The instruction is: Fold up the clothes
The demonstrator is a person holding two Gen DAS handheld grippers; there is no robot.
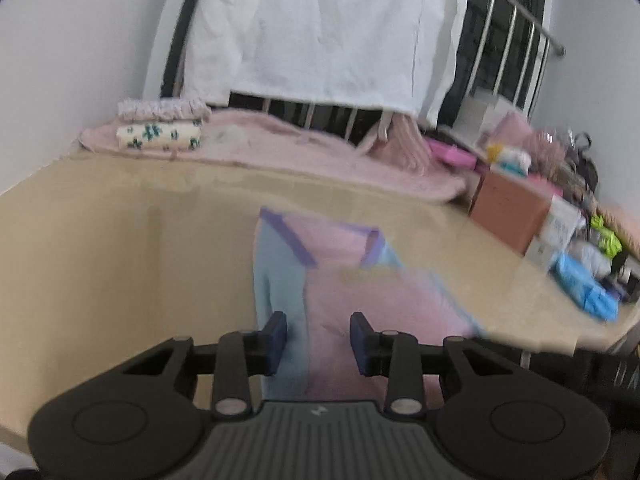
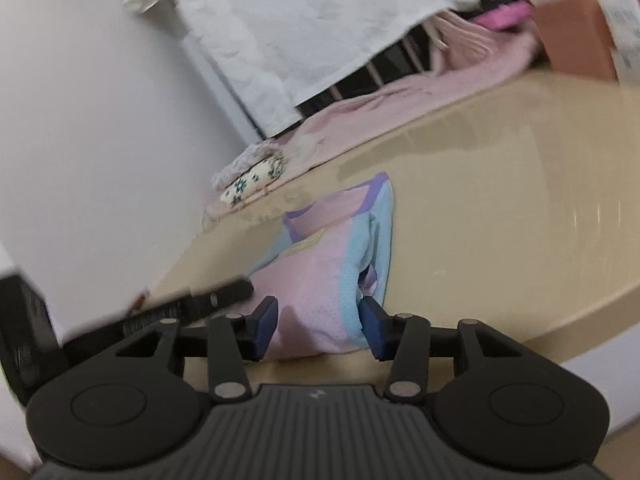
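The pink and blue garment [image 1: 340, 292] lies flat on the beige table [image 1: 120, 248], and everything else is placed here relative to it. In the left wrist view the left gripper [image 1: 319, 338] hangs just over the garment's near end with its blue-padded fingers [image 1: 275, 330] spread apart; pink and light blue cloth shows in the gap between them, and nothing is pinched. In the right wrist view the right gripper [image 2: 318, 328] sits at the garment's near edge [image 2: 320, 280], its fingers [image 2: 374, 322] also held wide, one on each side of the pink panel. Whether the pads actually touch the cloth is hard to judge, as both views are blurred by motion.

A small yellowish patch or tag [image 2: 308, 242] sits on the pink panel below the purple-trimmed neckline [image 1: 296, 240]; any writing on it is too smeared to read. A small pale logo marks each gripper's ribbed body, not legible as a name.

Beyond the garment's far end a pink blanket [image 1: 312, 152] lies along the table's back edge. On it, far left of the garment, rests a stack of folded clothes [image 1: 160, 126], one piece cream with green flowers. To the garment's far right stands a brown cardboard box [image 1: 512, 208] with a white label that cannot be read. Behind the blanket a white sheet [image 1: 320, 28] hangs over a metal railing [image 1: 516, 40].
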